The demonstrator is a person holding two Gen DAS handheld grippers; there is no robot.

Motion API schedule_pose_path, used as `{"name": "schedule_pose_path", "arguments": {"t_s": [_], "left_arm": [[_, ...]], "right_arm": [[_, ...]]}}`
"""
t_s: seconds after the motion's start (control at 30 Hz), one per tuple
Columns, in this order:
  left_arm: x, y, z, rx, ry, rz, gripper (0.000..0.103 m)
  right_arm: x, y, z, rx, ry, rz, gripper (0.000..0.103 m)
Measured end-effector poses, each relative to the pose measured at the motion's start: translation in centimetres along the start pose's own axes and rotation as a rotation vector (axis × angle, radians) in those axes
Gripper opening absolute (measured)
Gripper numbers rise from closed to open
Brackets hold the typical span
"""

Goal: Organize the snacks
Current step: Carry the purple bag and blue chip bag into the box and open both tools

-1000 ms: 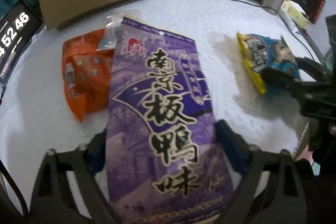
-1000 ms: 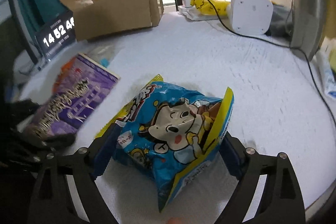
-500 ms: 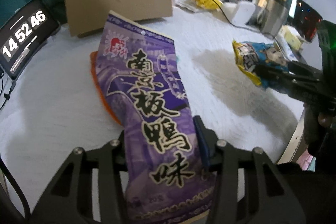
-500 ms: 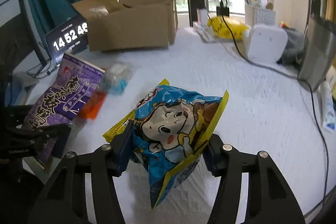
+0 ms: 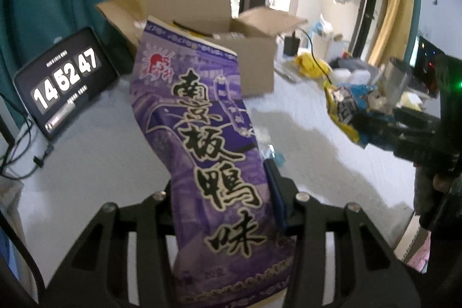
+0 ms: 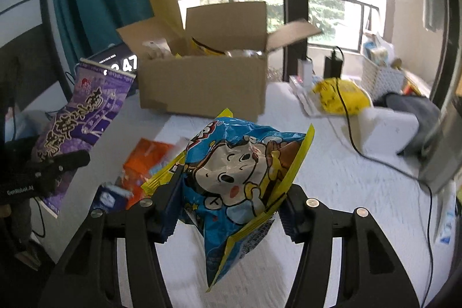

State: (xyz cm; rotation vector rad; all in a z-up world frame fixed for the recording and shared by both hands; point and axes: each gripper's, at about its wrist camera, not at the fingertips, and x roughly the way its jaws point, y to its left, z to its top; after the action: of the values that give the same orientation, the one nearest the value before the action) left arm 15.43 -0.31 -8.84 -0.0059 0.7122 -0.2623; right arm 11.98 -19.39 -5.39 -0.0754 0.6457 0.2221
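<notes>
Left wrist view: left gripper (image 5: 225, 192) clamped on purple bag (image 5: 208, 140), jaws closing the last bit, bag squeezed between the fingers and standing up past their tips. 1 second back, same bag flat on the table (image 5: 86, 158) with the jaws wide either side; now lifted clear, tilted toward the cardboard box (image 5: 219, 42) ahead of the fingertips. Right wrist view: right gripper (image 6: 228, 207) gripping blue and yellow bag (image 6: 245, 172), pads pressed into both crumpled sides; wide around it on the table 1 second back, now raised too. Orange bag (image 6: 144, 160) left lying on the table, beyond the left finger of that gripper.

Reading of it: both pickups done, both bags on the way to the open box, which already holds a few packets; orange bag likely next.

Writing: big black Chinese characters down the purple bag, red sunburst logo near its top. Cartoon monkey face on the blue bag, lettering too creased to read. Clock screen (image 5: 63, 74) left of the fingers showing 14 52 47.
</notes>
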Motion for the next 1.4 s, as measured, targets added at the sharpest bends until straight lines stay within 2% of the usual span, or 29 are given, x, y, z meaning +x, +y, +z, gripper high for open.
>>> {"name": "schedule_pose_path", "arguments": {"t_s": [0.3, 0.9, 1.13, 1.4], "left_arm": [[0.0, 2.5, 3.5, -0.010, -0.068, 0.034, 0.046], [2.7, 5.0, 11.4, 0.023, -0.184, 0.069, 0.046], [4.2, 5.3, 15.6, 0.048, -0.236, 0.077, 0.046], [6.9, 5.7, 19.5, 0.053, -0.257, 0.094, 0.047]], "right_arm": [[1.2, 1.4, 3.8, -0.061, -0.039, 0.032, 0.060], [4.3, 0.9, 12.9, -0.172, -0.158, 0.010, 0.060], [6.4, -0.1, 16.7, -0.173, -0.210, 0.026, 0.060], [9.3, -1.8, 20.0, -0.141, -0.237, 0.044, 0.060]]}}
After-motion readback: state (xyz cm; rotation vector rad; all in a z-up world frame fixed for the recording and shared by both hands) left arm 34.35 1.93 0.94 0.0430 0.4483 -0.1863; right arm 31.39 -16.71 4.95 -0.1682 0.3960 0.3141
